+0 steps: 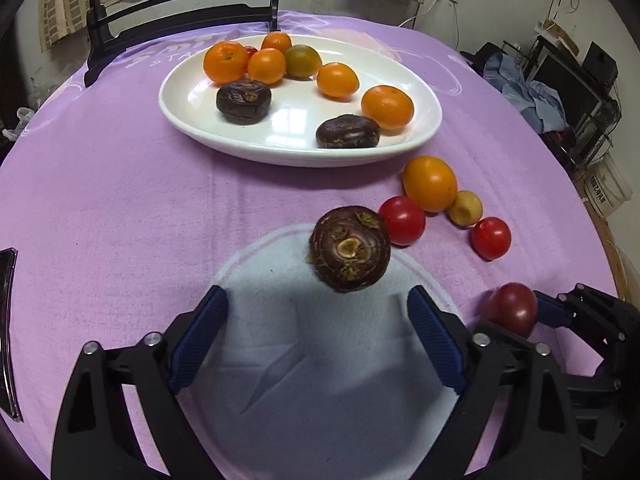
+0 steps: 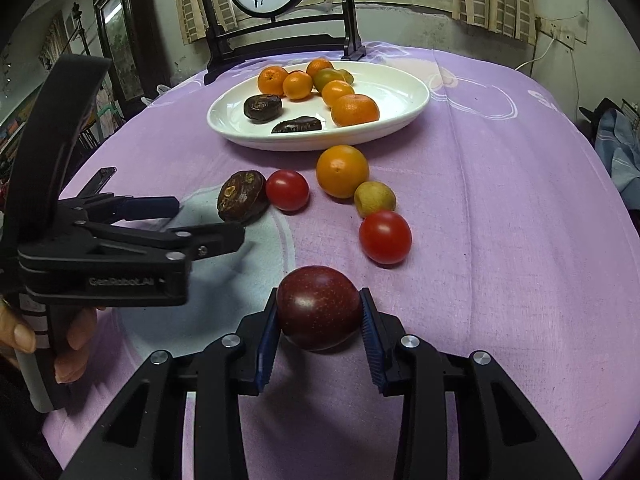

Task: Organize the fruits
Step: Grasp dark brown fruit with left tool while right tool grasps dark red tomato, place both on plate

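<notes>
Right gripper [image 2: 320, 320] is clamping a dark red plum [image 2: 318, 312] between both blue pads [image 2: 267, 344], low over the purple tablecloth [image 2: 500, 220] at the near edge. Left gripper [image 1: 318, 332] is sitting wide open with nothing between its fingers, and a dark brown water chestnut [image 1: 350, 249] is lying just beyond its tips on a white patch of the cloth. Loose fruit is lying right of that: two red tomatoes [image 1: 402, 220], an orange [image 1: 430, 183] and a small yellow fruit [image 1: 465, 208], with the white plate [image 1: 192, 120] holding oranges and two more chestnuts farther back.
</notes>
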Demonstrator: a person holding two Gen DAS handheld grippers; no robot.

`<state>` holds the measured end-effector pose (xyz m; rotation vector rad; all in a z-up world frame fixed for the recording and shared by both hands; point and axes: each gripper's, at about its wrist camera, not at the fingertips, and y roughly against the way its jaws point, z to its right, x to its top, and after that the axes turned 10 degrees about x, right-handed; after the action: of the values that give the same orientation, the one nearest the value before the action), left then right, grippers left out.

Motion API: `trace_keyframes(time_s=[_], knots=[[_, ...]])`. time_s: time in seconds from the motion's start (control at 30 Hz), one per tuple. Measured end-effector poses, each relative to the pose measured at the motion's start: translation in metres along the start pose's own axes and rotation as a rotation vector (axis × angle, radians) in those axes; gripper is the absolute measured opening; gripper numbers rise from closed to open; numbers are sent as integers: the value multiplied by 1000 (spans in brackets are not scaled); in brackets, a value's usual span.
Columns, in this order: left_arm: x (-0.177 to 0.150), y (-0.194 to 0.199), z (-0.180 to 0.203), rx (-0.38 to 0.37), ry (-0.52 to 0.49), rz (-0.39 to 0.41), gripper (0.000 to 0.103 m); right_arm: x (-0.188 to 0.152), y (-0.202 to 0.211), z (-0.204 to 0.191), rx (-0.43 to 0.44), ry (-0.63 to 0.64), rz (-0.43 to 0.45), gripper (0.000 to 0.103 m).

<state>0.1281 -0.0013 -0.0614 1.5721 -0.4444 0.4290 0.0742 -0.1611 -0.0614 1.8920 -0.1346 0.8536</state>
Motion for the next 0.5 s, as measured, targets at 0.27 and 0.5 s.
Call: trace_keyframes(time_s=[0.27, 0.5], knots=[[20, -6, 28, 55, -103, 8, 41, -6, 5, 1, 16, 3, 8, 39], [16, 2, 11, 15, -47, 7, 40, -6, 4, 1, 17, 0, 10, 39]])
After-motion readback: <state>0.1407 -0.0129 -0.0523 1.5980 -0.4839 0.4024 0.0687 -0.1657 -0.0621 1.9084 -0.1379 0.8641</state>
